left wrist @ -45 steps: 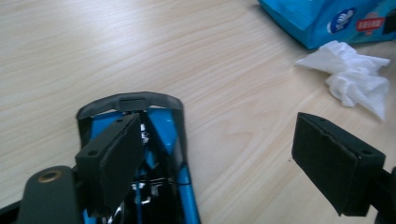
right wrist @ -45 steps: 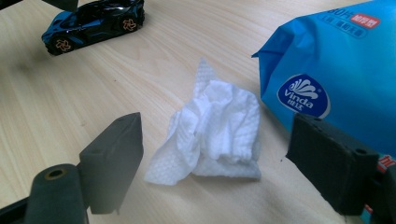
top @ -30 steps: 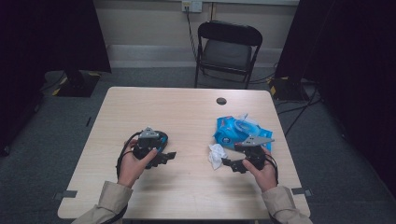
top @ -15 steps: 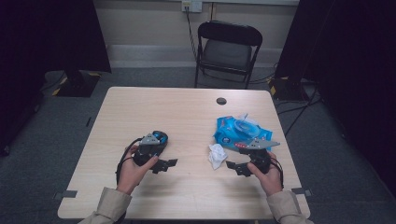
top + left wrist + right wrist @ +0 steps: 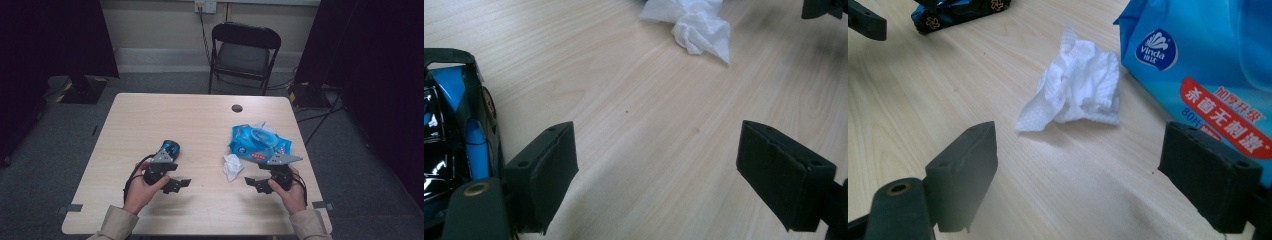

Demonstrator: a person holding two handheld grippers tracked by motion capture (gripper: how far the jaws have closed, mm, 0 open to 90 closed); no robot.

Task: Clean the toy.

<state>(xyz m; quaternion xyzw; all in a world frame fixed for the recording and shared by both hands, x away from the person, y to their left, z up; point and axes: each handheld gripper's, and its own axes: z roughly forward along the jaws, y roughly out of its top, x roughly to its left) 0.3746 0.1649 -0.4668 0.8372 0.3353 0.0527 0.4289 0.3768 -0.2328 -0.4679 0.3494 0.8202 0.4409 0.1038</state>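
Note:
A blue and black toy car (image 5: 170,148) rests on the wooden table (image 5: 200,125), left of centre. My left gripper (image 5: 175,176) is just in front of it, open with nothing between its jaws. In the left gripper view the car (image 5: 449,125) lies beside the left jaw of that gripper (image 5: 659,150). A crumpled white tissue (image 5: 231,166) lies next to a blue wet-wipes pack (image 5: 260,142). My right gripper (image 5: 257,176) is open and empty in front of them. The right gripper view has the tissue (image 5: 1075,85) and the pack (image 5: 1208,60) ahead of this gripper (image 5: 1078,150).
A small black round grommet (image 5: 237,108) sits in the tabletop near the far edge. A black folding chair (image 5: 243,55) stands behind the table. Dark curtains hang on both sides, and cables run across the grey floor at the right.
Both hands have drawn back toward the near edge. The left gripper has come away from the car and the right gripper from the wipes pack. Car, tissue and pack have stayed put.

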